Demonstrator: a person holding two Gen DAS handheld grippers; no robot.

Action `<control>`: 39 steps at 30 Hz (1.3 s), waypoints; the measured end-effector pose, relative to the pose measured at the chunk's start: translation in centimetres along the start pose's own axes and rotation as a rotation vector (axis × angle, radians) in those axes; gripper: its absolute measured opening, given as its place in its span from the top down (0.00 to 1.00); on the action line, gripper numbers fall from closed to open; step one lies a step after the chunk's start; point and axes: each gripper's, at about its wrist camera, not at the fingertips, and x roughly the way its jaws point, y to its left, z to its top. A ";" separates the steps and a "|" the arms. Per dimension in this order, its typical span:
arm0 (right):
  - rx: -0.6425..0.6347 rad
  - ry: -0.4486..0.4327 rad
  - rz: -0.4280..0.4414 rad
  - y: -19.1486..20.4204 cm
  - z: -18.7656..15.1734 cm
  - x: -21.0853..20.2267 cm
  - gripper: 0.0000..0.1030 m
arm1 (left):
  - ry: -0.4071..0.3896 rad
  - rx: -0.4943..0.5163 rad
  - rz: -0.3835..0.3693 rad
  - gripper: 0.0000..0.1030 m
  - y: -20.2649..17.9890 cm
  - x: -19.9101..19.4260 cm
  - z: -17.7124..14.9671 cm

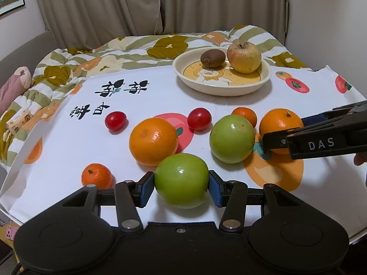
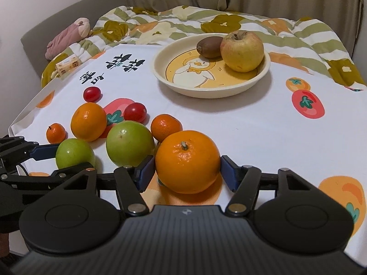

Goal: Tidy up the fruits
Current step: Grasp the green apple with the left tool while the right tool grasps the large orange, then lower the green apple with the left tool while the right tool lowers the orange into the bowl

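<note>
My left gripper (image 1: 181, 186) is shut on a green apple (image 1: 181, 180) that rests on the white tablecloth; it also shows in the right wrist view (image 2: 74, 153). My right gripper (image 2: 187, 170) is shut on a large orange (image 2: 187, 161), seen in the left wrist view (image 1: 281, 123) too. A cream plate (image 1: 221, 84) (image 2: 206, 89) at the back holds a kiwi (image 1: 212, 57) and a yellow apple (image 1: 244, 56). Loose on the cloth lie a second green apple (image 1: 231, 139), another large orange (image 1: 153, 141), two small mandarins (image 1: 96, 175) (image 1: 245, 115) and two red tomatoes (image 1: 115, 120) (image 1: 199, 118).
A flowered quilt (image 1: 137, 50) lies bunched behind the table. A pink plush toy (image 1: 13, 84) and a small box (image 1: 19, 118) sit at the left. Curtains (image 1: 160, 4) hang at the back. The table's left edge (image 1: 13, 162) is close.
</note>
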 end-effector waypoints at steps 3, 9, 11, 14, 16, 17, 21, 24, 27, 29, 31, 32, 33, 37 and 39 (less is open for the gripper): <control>0.012 -0.010 0.000 -0.1 0.1 -0.9 0.26 | -0.010 -0.002 0.000 0.47 0.1 -0.7 0.2; 0.019 -0.042 -0.015 0.3 0.8 -3.8 0.26 | -0.039 -0.011 -0.016 0.47 0.2 -3.0 1.4; 0.023 -0.055 -0.022 0.5 1.3 -5.0 0.26 | -0.054 -0.014 -0.027 0.47 0.2 -4.0 2.1; 0.027 -0.077 -0.038 0.9 2.2 -6.8 0.26 | -0.084 -0.012 -0.040 0.47 0.4 -5.5 3.2; 0.030 -0.093 -0.050 1.2 2.8 -7.9 0.26 | -0.106 -0.005 -0.050 0.47 0.6 -6.4 4.1; 0.030 -0.102 -0.056 1.4 3.1 -8.6 0.26 | -0.116 -0.003 -0.056 0.47 0.7 -6.8 4.6; 0.028 -0.139 -0.074 1.7 4.6 -10.7 0.26 | -0.156 0.008 -0.077 0.47 1.1 -8.3 6.9; 0.029 -0.168 -0.100 1.9 5.9 -12.1 0.26 | -0.179 0.008 -0.105 0.47 1.6 -8.9 8.8; 0.031 -0.197 -0.122 1.9 7.2 -13.3 0.26 | -0.207 0.029 -0.121 0.47 1.9 -9.3 10.4; 0.031 -0.216 -0.138 1.9 8.1 -13.9 0.26 | -0.226 0.050 -0.134 0.47 2.0 -9.4 11.5; 0.037 -0.227 -0.151 1.8 8.8 -14.3 0.26 | -0.237 0.068 -0.149 0.47 2.1 -9.4 12.4; 0.041 -0.230 -0.156 1.7 9.1 -14.4 0.26 | -0.240 0.075 -0.158 0.47 2.1 -9.3 12.9; 0.048 -0.231 -0.161 1.7 9.5 -14.4 0.26 | -0.241 0.080 -0.168 0.47 2.2 -9.1 13.3; 0.084 -0.229 -0.181 1.2 11.0 -14.0 0.26 | -0.239 0.100 -0.208 0.47 2.4 -8.1 15.3; 0.101 -0.223 -0.193 1.0 11.7 -13.6 0.26 | -0.244 0.115 -0.223 0.47 2.5 -7.5 16.3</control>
